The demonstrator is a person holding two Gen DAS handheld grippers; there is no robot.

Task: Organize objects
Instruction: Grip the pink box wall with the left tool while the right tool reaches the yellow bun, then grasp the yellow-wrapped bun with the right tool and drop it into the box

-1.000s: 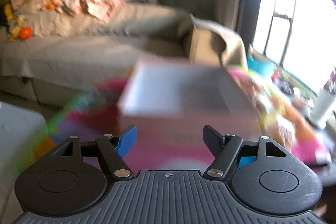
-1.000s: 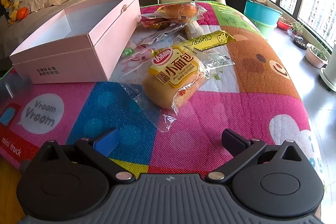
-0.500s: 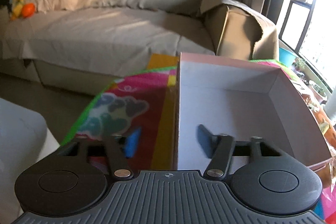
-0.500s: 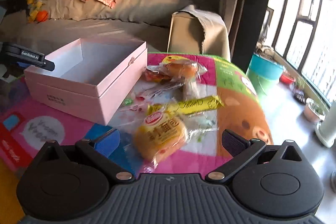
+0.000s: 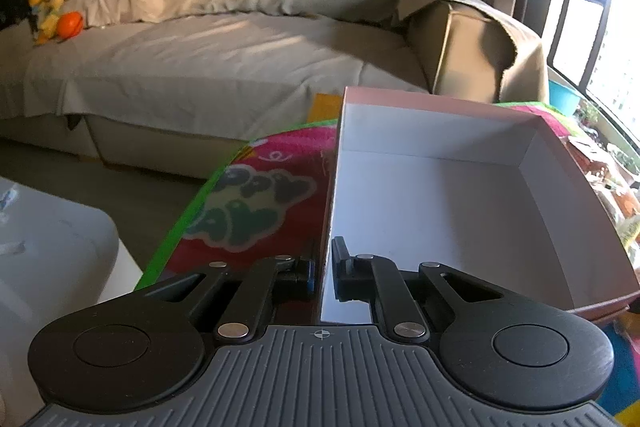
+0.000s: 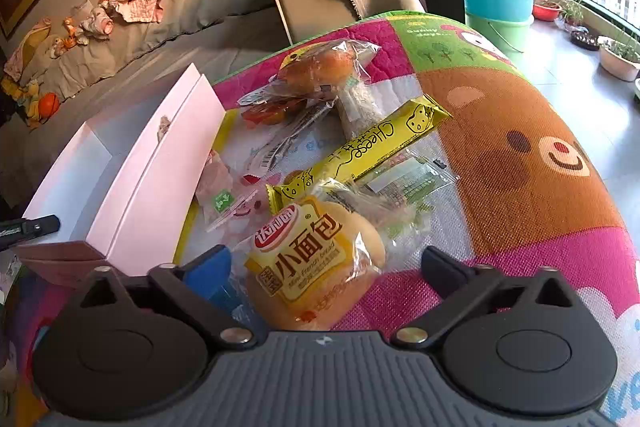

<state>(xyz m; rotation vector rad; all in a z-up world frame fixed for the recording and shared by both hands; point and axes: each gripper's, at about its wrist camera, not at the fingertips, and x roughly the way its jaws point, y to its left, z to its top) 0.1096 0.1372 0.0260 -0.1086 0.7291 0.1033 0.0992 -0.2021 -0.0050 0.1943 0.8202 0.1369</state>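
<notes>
An open pink box (image 5: 440, 195) with a white inside stands on the colourful play mat (image 5: 248, 203). My left gripper (image 5: 325, 267) is shut on the box's near left wall, one finger outside and one inside. In the right wrist view the same pink box (image 6: 160, 163) sits at the left. My right gripper (image 6: 326, 267) is open, its fingers on either side of a wrapped small bread bun (image 6: 312, 259) with a yellow label. Behind it lie a yellow cheese stick packet (image 6: 372, 143), another wrapped bun (image 6: 324, 67) and several small snack packets.
A grey covered sofa (image 5: 224, 59) with clothes and toys on its back stands behind the mat. A white surface (image 5: 52, 259) is at the left. Teal and green buckets (image 6: 500, 11) and potted plants stand by the windows on the right.
My left gripper has closed onto the box's left wall. My right gripper has moved forward and down, so the wrapped bun now sits between its open fingers.
</notes>
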